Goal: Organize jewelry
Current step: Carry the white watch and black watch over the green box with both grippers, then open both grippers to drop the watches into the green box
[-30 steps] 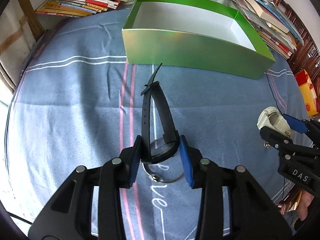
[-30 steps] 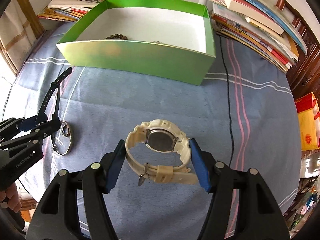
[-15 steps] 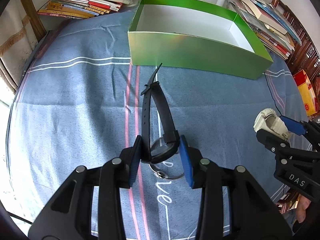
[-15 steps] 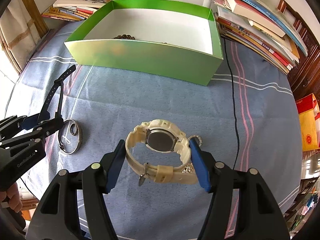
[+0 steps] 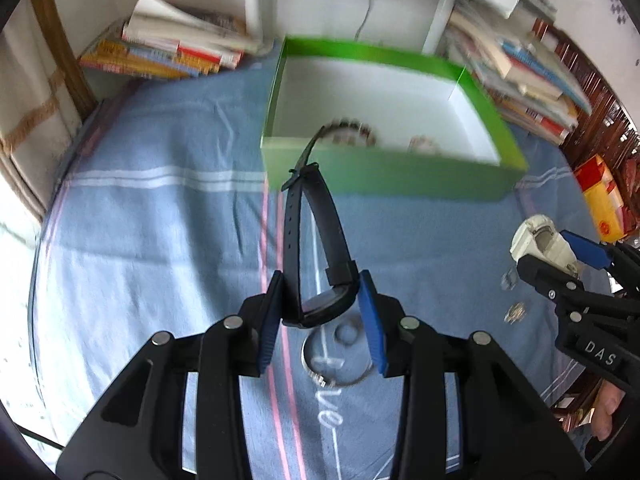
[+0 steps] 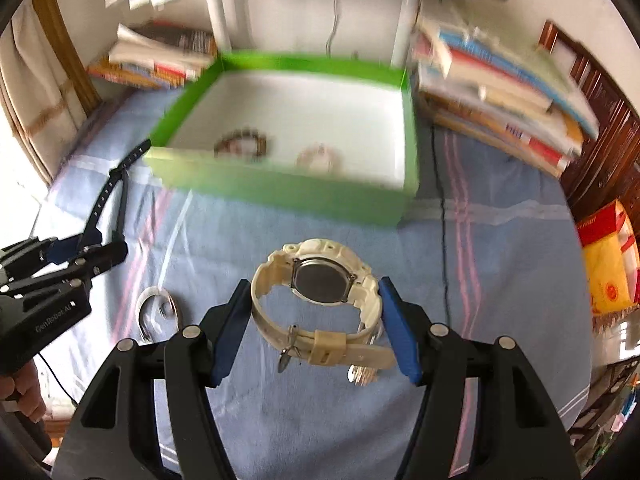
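A black watch [image 5: 320, 236] is clamped in the left tool [image 5: 322, 316], and a white watch [image 6: 320, 296] in the right tool [image 6: 316, 324]. Both are held above the blue cloth [image 5: 160, 240], near the green box [image 6: 288, 184], where two bracelets [image 6: 240, 146] lie.

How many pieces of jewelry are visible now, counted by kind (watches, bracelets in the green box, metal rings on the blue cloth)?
Watches: 2, the black watch in the left gripper and the white watch in the right gripper.
Bracelets in the green box: 2, a dark beaded bracelet and a pale bracelet.
Metal rings on the blue cloth: 1, the silver bangle.
Total: 5.
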Demonstrator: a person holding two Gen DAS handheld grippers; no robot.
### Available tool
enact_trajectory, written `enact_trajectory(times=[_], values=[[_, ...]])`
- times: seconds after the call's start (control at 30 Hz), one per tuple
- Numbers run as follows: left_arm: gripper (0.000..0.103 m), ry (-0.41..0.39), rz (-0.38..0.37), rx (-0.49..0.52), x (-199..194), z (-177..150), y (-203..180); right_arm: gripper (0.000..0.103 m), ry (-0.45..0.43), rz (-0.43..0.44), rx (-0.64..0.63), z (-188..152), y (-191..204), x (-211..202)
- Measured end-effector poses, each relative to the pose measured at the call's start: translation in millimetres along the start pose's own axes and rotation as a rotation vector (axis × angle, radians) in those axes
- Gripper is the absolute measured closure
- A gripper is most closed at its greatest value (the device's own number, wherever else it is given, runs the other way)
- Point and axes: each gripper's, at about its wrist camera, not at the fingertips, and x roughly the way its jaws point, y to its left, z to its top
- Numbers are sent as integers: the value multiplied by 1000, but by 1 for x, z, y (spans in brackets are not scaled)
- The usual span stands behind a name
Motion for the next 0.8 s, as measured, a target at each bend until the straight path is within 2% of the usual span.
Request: enact_trajectory(times=[0.2, 0.4, 0.6, 0.8], values=[[66, -89, -12, 29, -23, 45, -10, 40, -130, 5, -6, 48, -8, -26], [66, -151, -7, 40, -31, 91, -19, 40, -195, 7, 0, 87, -15, -27], [66, -149, -8, 55, -19, 116, -27, 40, -188, 13, 4, 106, -16, -9], [66, -107, -5, 57, 22, 127, -30, 40, -123, 20, 29, 115, -21, 33]])
